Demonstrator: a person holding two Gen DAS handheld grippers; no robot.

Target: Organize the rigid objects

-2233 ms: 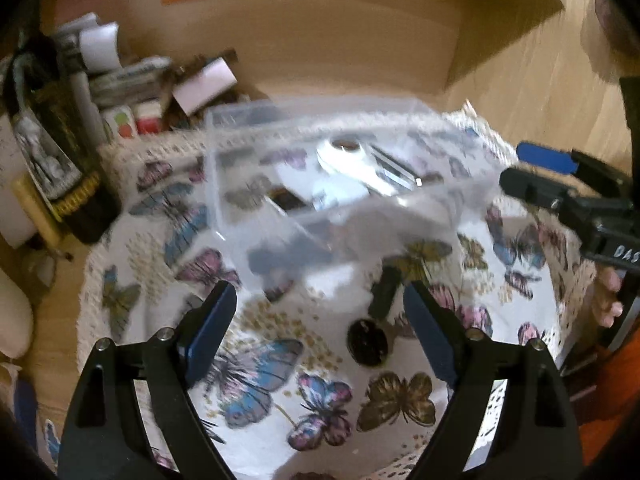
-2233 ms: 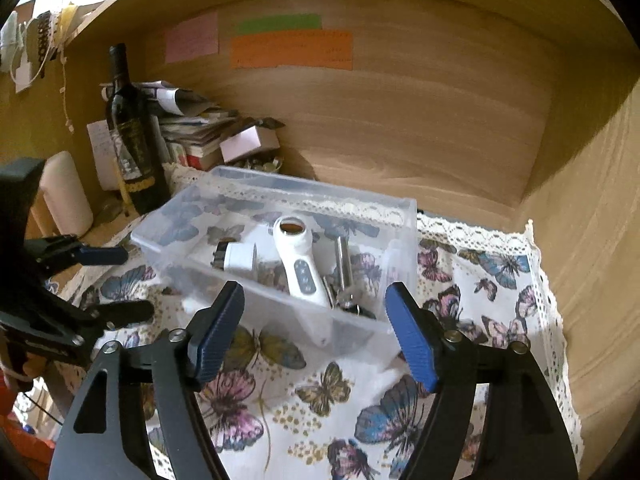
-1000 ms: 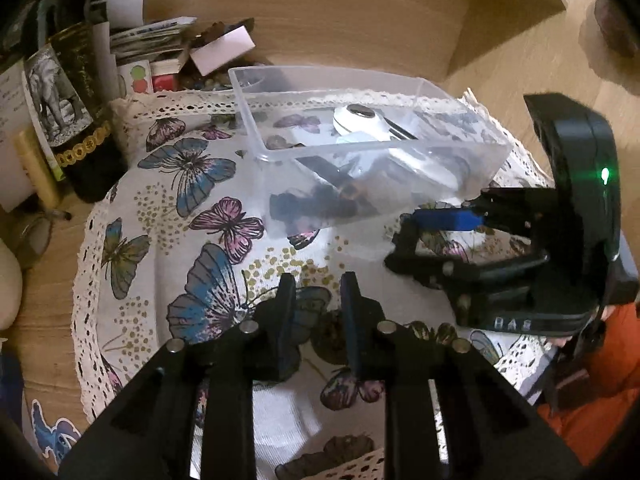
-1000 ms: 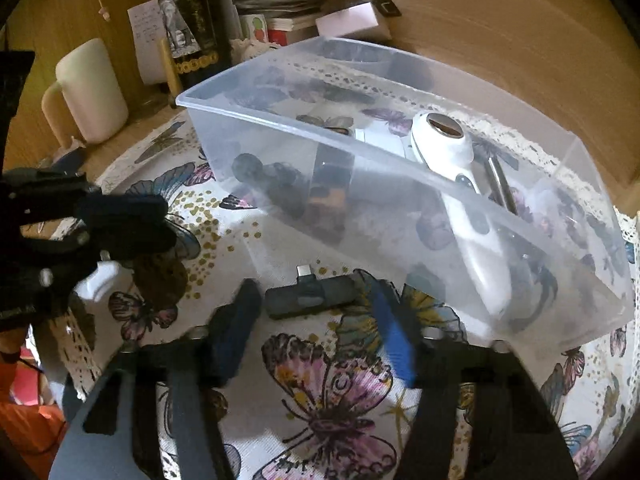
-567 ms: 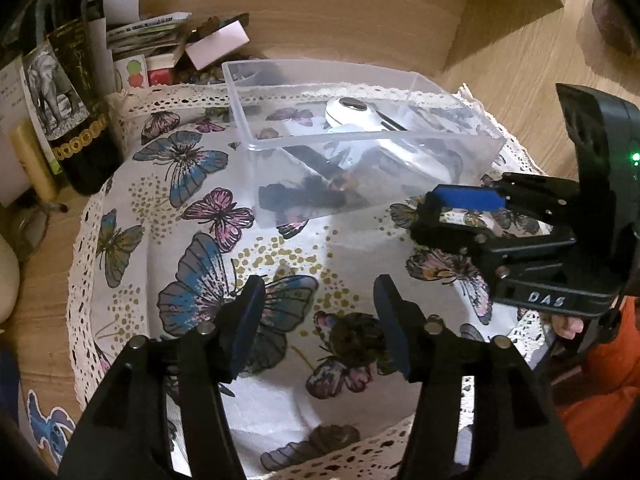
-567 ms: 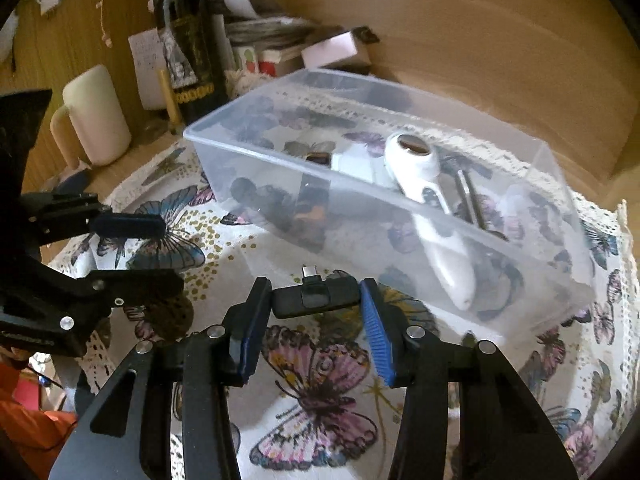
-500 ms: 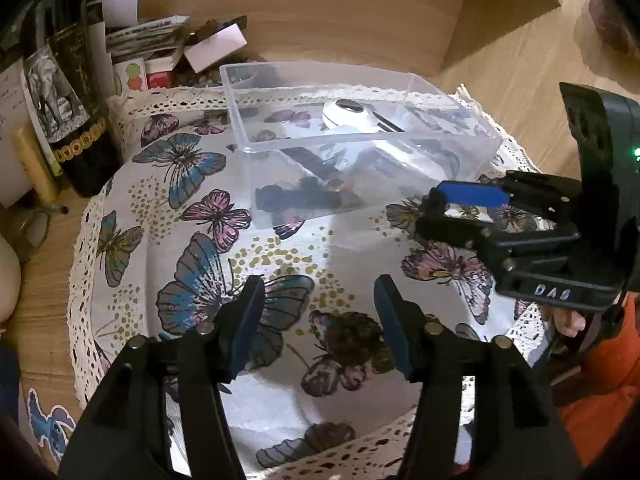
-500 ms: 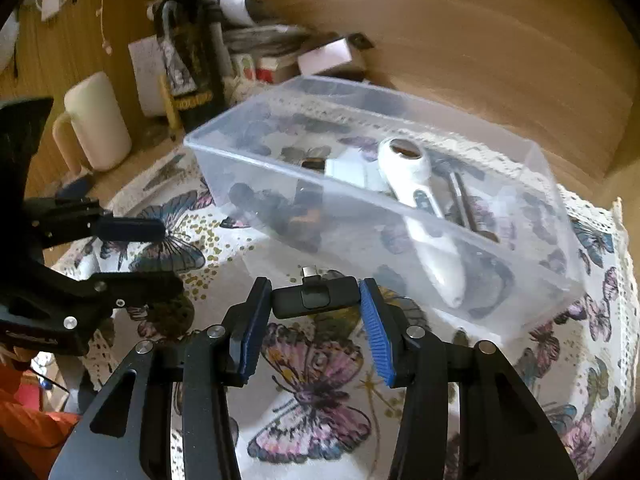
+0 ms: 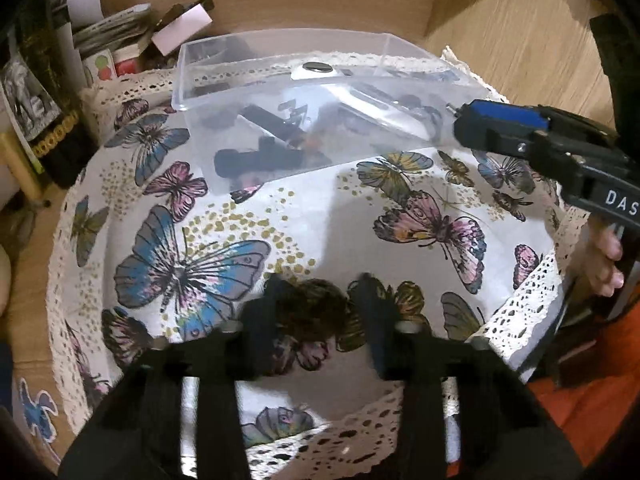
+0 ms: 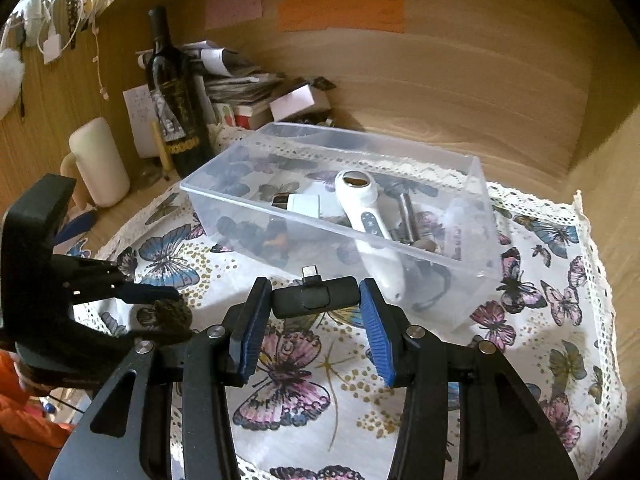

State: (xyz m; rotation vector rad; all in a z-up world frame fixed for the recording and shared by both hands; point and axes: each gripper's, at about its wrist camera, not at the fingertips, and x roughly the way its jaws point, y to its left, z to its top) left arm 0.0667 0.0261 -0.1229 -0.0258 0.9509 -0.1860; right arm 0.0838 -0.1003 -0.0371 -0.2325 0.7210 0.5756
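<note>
A clear plastic box point(image 10: 476, 172) point(image 9: 280, 40) stands on the butterfly cloth point(image 10: 540, 280) and holds a white handheld device point(image 10: 368, 216), a white plug and several small dark items. My right gripper point(image 10: 316, 304) is shut on a black USB-C adapter point(image 10: 314, 296) and holds it above the cloth in front of the box. My left gripper point(image 9: 316, 304) is shut on a dark round disc point(image 9: 308, 304), which also shows in the right wrist view point(image 10: 172, 314). The right gripper shows at the right of the left wrist view point(image 9: 500, 124).
A wine bottle point(image 10: 176, 96), a cream mug point(image 10: 100, 168) and a pile of papers and small boxes point(image 10: 256, 92) stand behind and left of the box. A wooden wall point(image 10: 480, 80) closes the back and right.
My left gripper has closed on the dark disc. My right gripper has lifted the black adapter off the cloth and risen, farther back from the box.
</note>
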